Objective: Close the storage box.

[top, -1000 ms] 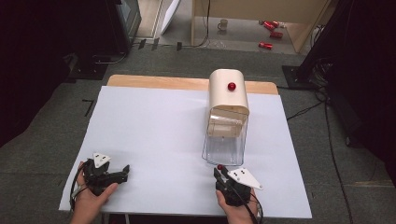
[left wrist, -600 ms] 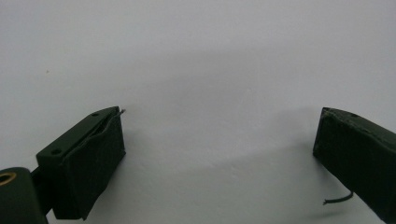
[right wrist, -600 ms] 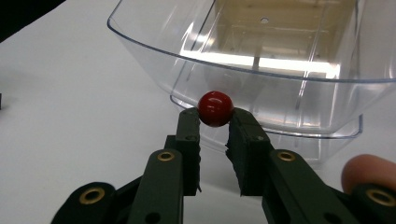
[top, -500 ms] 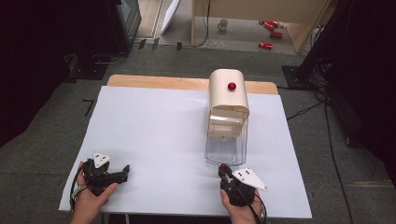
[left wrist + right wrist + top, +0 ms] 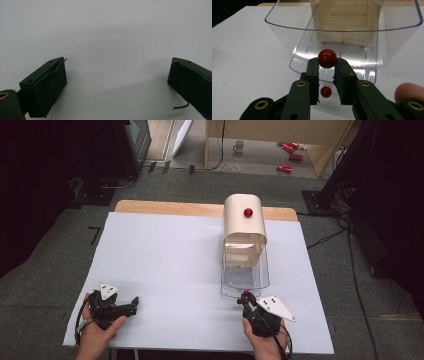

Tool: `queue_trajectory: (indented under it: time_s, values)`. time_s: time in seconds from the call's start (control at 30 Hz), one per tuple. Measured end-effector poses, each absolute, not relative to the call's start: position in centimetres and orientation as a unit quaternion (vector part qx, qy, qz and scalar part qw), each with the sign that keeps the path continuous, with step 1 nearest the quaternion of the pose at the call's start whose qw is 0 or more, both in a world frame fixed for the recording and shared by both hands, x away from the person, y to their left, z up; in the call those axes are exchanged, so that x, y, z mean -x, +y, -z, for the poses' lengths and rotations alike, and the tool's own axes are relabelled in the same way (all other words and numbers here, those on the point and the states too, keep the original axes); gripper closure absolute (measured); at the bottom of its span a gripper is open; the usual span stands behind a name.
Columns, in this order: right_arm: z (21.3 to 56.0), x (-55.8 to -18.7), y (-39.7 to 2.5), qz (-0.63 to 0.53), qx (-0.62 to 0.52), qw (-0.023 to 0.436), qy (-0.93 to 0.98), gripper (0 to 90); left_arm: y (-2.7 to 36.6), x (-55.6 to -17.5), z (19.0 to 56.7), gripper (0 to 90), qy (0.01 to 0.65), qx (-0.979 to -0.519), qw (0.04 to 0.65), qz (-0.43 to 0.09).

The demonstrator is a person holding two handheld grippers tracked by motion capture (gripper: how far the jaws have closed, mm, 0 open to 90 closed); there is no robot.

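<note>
From the high view, our right gripper (image 5: 245, 296) sits just before the clear drawer (image 5: 246, 277) pulled out of the beige cabinet (image 5: 243, 227); our left gripper (image 5: 131, 304) rests well to that drawer's left on the white worktop (image 5: 170, 255), with free room between.

In the left gripper view, its fingers (image 5: 47, 85) stand released over bare worktop.

In the right gripper view, the fingers (image 5: 313, 72) are clenched on the red knob (image 5: 327, 58) at the drawer's front. We judge the knob hard, smooth, slippery; the thin plastic drawer light.
</note>
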State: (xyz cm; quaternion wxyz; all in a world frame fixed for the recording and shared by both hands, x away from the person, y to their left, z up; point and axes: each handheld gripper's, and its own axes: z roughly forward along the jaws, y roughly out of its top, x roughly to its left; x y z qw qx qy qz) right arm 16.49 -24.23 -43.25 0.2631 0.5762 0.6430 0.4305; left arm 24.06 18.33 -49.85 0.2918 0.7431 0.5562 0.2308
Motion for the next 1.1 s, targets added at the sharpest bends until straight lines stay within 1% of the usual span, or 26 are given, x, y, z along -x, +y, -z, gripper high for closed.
queue_trajectory:
  time_s: [0.53,0.9,1.1]
  values:
    - [41.0,-19.0,-24.4,-0.440,-0.570,0.275,0.637,75.6,18.3,-24.1,49.8,2.0,0.556,-0.743,0.292,-0.231]
    - [40.9,-21.7,-24.6,-0.440,-0.577,0.265,0.635,75.5,18.3,-24.1,49.8,2.0,0.556,-0.743,0.292,-0.230]
    - [40.7,-23.1,-24.5,-0.433,-0.578,0.268,0.637,75.5,18.3,-24.1,49.8,2.0,0.556,-0.743,0.292,-0.230]
